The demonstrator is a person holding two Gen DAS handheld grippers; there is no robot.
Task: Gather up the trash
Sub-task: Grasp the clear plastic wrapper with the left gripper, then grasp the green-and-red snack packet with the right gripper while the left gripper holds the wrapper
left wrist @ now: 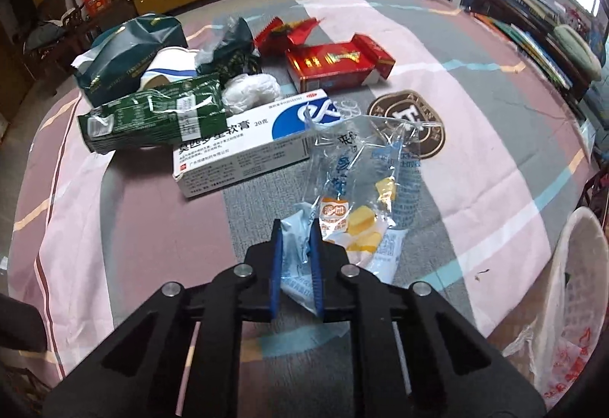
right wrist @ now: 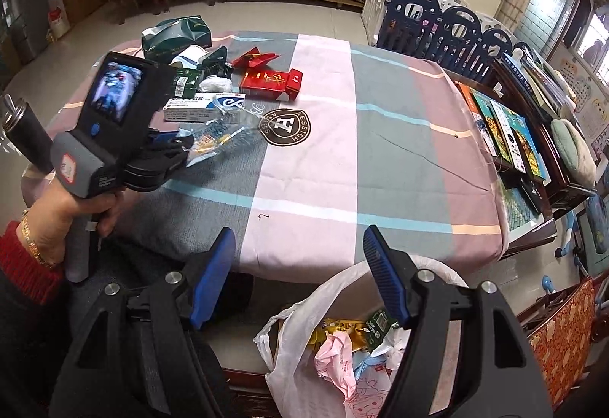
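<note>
Clear wrapper pinched (left gripper level)

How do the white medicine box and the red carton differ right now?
The white medicine box is white and blue, closed and partly covered by a green packet. The red carton is red and gold, has an end flap open, and lies farther back, uncovered. Both lie flat on the tablecloth.

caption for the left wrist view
Left gripper jaws shut on a clear snack wrapper beside table litter.
</note>
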